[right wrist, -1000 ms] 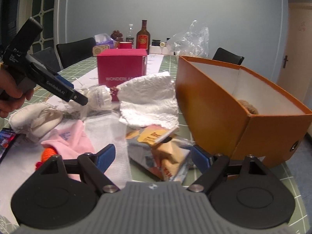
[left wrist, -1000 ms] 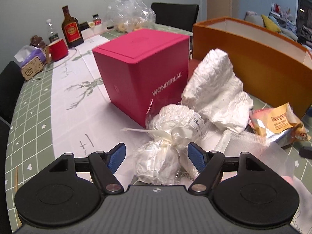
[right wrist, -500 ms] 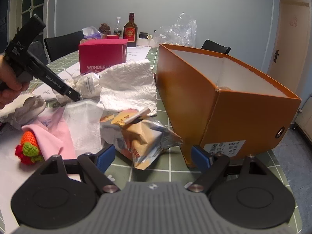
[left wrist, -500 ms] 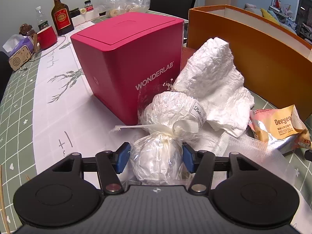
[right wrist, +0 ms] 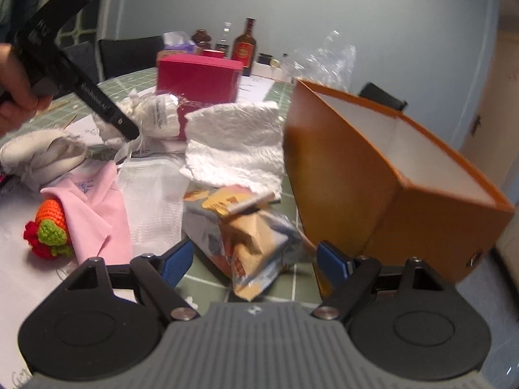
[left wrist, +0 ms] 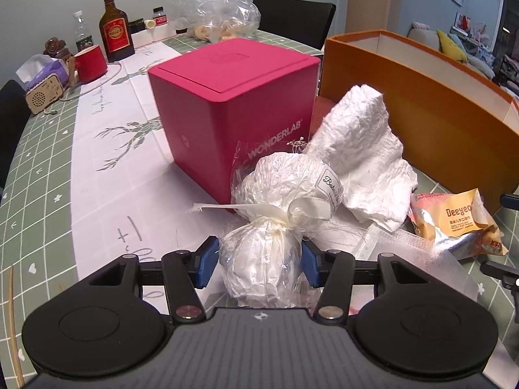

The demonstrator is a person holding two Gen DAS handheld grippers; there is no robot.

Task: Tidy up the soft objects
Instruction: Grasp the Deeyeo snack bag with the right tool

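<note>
A white wrapped bundle (left wrist: 275,191), tied at its waist with a cream ribbon, lies in front of the red box (left wrist: 233,110). My left gripper (left wrist: 259,261) has the bundle's near half between its blue pads; the jaws are closing and both pads touch its sides. In the right wrist view the same bundle (right wrist: 159,115) sits under the left gripper's black fingers (right wrist: 107,110). My right gripper (right wrist: 254,261) is open, with a crinkled snack packet (right wrist: 256,246) lying between its pads, untouched. A crumpled white cloth (right wrist: 236,142) leans beside the open orange box (right wrist: 340,178).
A pink cloth (right wrist: 94,207), a crochet strawberry (right wrist: 48,227), white mesh (right wrist: 152,201) and a pale stuffed item (right wrist: 42,152) lie at left. Bottles (left wrist: 115,22), a red mug (left wrist: 90,63) and a plastic bag (left wrist: 220,9) stand at the table's far end. Dark chairs ring the table.
My left gripper's jaws narrowed from wide apart until the pads meet the bundle. The right gripper rolled, tilting its view, and the snack packet now lies between its pads.
</note>
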